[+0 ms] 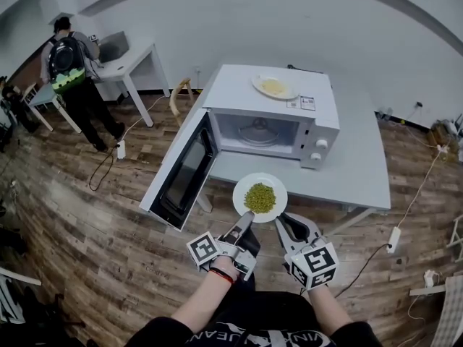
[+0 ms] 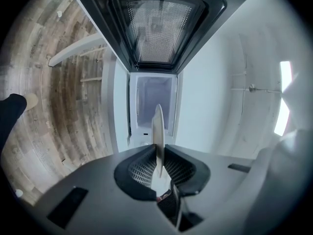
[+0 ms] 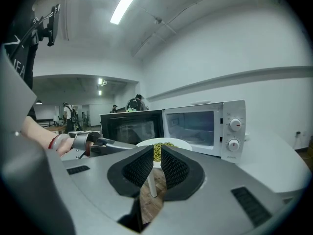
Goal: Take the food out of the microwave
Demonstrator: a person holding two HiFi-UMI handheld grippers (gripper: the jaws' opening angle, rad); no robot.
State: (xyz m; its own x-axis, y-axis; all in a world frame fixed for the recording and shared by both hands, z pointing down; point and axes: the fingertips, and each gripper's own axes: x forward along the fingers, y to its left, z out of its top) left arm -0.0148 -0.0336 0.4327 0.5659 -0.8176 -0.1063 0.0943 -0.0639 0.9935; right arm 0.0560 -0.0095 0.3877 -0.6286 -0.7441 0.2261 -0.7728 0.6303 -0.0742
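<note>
Two claws sit closest to us, at 6 o'clock in the head view. The left claw [image 1: 244, 219] is pinching the thin rim of the white plate [image 1: 276, 184] at its 7 o'clock edge. The right claw [image 1: 283, 221] hangs just beside the rim at 5 o'clock, its jaws a little apart with nothing in them. The plate is out of the microwave [image 1: 239, 92], held in the air near the front edge of the surface [image 1: 354, 165]. It looks smooth, round and hard, so I think it could slip, because only one claw holds it, and only by the edge. If it tips, the green food [image 1: 260, 197], a heap of small round bits, could roll off onto the wooden floor [image 1: 94, 230]. The right claw might also bump the rim. At 9 o'clock the open door [image 1: 184, 172], dark glass in a white frame, is near enough to knock. The microwave is a boxy white thing with two round knobs [image 1: 322, 144]. A second plate [image 1: 258, 82] of pale yellow food rests on top of it. Far off at 10 o'clock stands a person [image 1: 72, 71].
</note>
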